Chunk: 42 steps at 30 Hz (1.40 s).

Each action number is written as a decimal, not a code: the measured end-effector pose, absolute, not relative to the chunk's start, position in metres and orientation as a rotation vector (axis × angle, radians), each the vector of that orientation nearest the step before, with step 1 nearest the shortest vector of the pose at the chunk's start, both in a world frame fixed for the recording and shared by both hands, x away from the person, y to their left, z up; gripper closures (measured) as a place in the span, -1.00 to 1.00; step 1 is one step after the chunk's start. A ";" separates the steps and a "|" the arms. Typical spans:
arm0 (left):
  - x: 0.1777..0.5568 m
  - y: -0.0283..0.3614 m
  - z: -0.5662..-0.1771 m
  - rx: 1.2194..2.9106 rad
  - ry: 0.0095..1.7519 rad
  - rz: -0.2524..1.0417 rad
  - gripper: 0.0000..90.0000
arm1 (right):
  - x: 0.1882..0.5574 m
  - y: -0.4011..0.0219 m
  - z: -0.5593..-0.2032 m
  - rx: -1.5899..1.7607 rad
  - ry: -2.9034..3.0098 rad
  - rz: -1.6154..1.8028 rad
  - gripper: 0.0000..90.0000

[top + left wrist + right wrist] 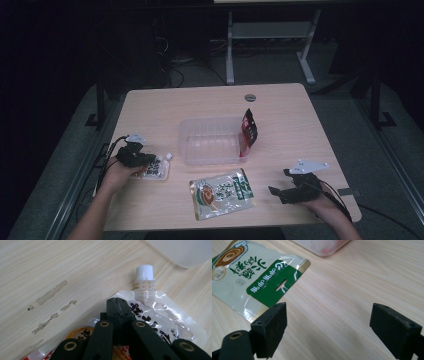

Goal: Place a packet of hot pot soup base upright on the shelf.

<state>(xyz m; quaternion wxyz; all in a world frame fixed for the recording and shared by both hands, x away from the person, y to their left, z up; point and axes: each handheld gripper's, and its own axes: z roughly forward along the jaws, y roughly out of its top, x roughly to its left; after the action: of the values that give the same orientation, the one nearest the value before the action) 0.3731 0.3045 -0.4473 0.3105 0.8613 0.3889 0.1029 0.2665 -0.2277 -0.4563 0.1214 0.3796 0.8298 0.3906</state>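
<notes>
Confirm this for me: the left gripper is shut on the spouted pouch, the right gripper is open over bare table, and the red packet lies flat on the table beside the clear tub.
One detail is wrong. The red packet is not flat on the table: the high view shows it propped upright at the right end of the clear tub. The rest holds: the left gripper is shut on the spouted pouch, and the right gripper is open over bare table.

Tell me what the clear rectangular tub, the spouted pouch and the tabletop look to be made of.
Clear rectangular tub: likely thin translucent plastic; the table shows through its walls. White spouted pouch: glossy flexible plastic film, wrinkled and reflective, with a ribbed, hard-looking white plastic cap. Light wooden tabletop: pale wood grain with a matte finish, possibly laminate.
</notes>
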 end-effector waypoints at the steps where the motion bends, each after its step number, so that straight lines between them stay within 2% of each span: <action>1: 0.372 0.306 -0.445 2.259 1.029 0.279 1.00 | 0.266 -0.228 -0.456 1.105 2.423 1.138 -0.69; 7: 0.355 0.330 -0.432 2.211 1.087 0.364 1.00 | 0.265 -0.228 -0.455 1.100 2.425 1.138 -0.69; 12: 0.347 0.343 -0.441 2.205 1.130 0.347 0.99 | 0.265 -0.226 -0.456 1.091 2.427 1.136 -0.69; 14: 0.347 0.345 -0.445 2.182 1.123 0.302 1.00 | 0.264 -0.226 -0.455 1.092 2.425 1.135 -0.69; 27: 0.353 0.334 -0.453 2.294 1.105 0.322 1.00 | 0.264 -0.224 -0.456 1.091 2.433 1.113 -0.69; 34: 0.344 0.327 -0.451 2.304 1.087 0.240 1.00 | 0.265 -0.224 -0.456 1.078 2.432 1.114 -0.69; 42: 0.322 0.315 -0.449 2.315 1.071 0.208 1.00 | 0.264 -0.220 -0.454 1.076 2.447 1.104 -0.69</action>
<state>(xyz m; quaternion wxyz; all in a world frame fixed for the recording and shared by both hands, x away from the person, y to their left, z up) 0.3220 0.3152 -0.4491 0.2873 0.8664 0.4009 0.0778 0.2640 -0.2199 -0.4541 0.1246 0.3692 0.8395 0.3787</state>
